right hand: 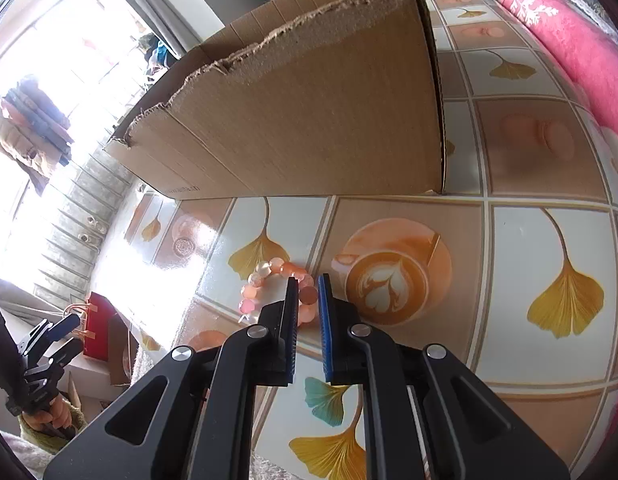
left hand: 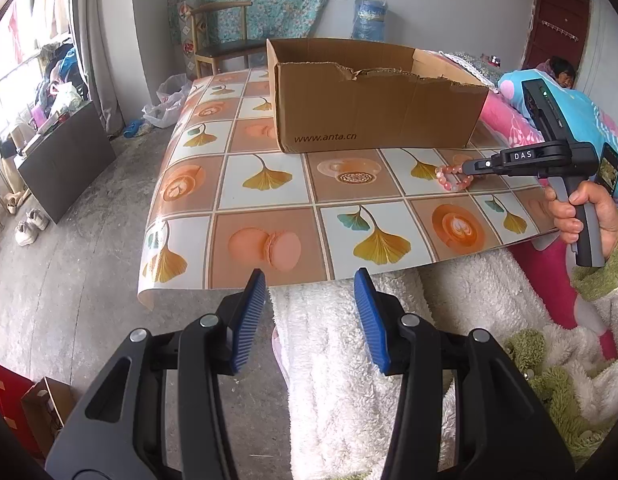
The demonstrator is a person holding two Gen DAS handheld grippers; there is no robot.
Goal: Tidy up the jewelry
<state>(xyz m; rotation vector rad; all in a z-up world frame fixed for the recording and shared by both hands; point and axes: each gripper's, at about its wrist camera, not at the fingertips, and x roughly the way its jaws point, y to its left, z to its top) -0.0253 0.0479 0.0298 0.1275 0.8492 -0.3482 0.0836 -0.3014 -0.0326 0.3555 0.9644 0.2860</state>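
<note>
**Right gripper at bead bracelet, left gripper idle off the table edge**

Left gripper [left hand: 310, 312] hangs wide open, holding nothing, over a white fleece blanket [left hand: 349, 360], just short of the near edge of the patterned tablecloth [left hand: 269, 184]. The cloth's near-left corner curls up and overhangs the bare concrete floor [left hand: 69, 280].

Right gripper [right hand: 307, 312] is low over the cloth, its blue pads [right hand: 324, 320] narrowed around the near side of the pink-orange bead bracelet [right hand: 269, 276]. One bead sits in the gap; whether the pads actually press it can't be told. In the left wrist view the tips overlap the bracelet [left hand: 455, 178], contact hidden. The bracelet lies on the cloth in front of the cardboard box [left hand: 373, 100], near its right end, apart from it. Open cloth to left of the bracelet.

The box has an open top and a torn front rim; its inside is not visible. A pink quilt [right hand: 569, 40] crowds the table's right edge. Beyond, a wooden chair [left hand: 221, 36] at the wall. The window side is blown out in the right wrist view.
</note>
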